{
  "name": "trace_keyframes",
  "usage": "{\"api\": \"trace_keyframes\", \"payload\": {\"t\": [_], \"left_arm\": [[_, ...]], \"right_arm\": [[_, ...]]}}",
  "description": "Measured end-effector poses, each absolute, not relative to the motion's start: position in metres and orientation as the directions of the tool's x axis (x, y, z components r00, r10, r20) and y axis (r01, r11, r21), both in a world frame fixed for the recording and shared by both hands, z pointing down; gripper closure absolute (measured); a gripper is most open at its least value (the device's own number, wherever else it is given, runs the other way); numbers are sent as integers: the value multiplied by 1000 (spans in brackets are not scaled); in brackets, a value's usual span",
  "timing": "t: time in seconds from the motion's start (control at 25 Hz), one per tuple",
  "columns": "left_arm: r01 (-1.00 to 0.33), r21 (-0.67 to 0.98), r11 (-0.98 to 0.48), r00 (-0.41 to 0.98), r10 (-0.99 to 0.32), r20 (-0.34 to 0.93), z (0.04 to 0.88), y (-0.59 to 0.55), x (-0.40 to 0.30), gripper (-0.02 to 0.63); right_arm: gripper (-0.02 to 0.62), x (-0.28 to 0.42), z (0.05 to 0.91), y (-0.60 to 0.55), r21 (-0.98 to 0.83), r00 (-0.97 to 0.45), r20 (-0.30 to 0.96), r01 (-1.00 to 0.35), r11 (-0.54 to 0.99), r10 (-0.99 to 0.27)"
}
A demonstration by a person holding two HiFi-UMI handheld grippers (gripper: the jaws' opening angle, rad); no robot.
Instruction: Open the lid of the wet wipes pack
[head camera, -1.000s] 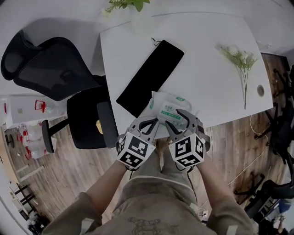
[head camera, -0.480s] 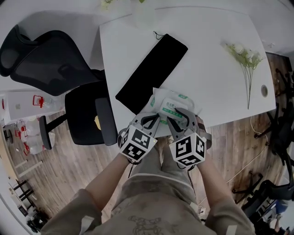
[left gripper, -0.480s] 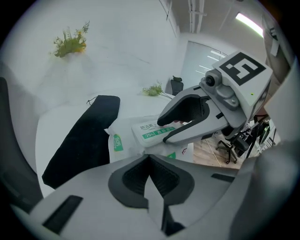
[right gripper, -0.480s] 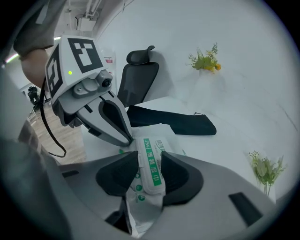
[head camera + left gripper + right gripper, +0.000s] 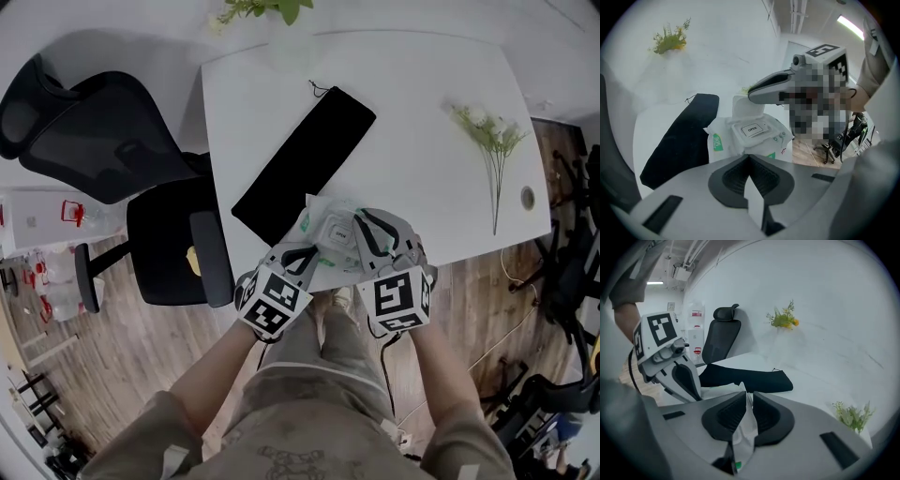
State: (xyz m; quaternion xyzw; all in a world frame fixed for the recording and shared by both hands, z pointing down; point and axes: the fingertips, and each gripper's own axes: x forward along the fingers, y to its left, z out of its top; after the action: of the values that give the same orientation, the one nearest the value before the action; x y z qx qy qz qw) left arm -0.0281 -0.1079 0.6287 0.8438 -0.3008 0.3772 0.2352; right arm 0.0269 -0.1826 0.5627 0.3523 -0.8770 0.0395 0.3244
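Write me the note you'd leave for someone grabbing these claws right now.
Left claw: shut on the near edge of the wet wipes pack, which lies at the table's front edge.
Right claw: closing, with a raised white fold of the pack between its jaws.
Done: pack held by both claws.
To do: the lid, marked OPEN, still lies flat; lift it.

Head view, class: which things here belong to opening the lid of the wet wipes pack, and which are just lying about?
For the job:
- wet wipes pack
- its lid, marked OPEN
- left claw, shut on the pack's near edge
- right claw, closing on the pack's wrapper

Lying about:
- black pouch
- flower sprig
- office chair
- leafy plant
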Motion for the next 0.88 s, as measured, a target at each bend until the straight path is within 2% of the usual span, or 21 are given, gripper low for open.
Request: {"api": "trace_keyframes", "payload": {"t": [0.12, 0.44, 0.56, 0.88], "left_arm": [[-675, 172, -717, 545, -328, 772, 629, -110, -28, 591], [-674, 192, -714, 559, -322, 764, 628, -107, -28, 591], [-676, 193, -711, 559, -323, 764, 628, -108, -28, 589], [-697, 263, -667, 599, -340, 725, 616, -115, -32, 589]], "right_arm": [[526, 30, 571, -201, 176, -525, 594, -655, 735, -610], [494, 38, 598, -222, 76, -514, 628, -707, 703, -584], [499, 40, 613, -222, 26, -505, 660, -725, 689, -557], [534, 43, 592, -223, -65, -523, 626, -773, 631, -578]]}}
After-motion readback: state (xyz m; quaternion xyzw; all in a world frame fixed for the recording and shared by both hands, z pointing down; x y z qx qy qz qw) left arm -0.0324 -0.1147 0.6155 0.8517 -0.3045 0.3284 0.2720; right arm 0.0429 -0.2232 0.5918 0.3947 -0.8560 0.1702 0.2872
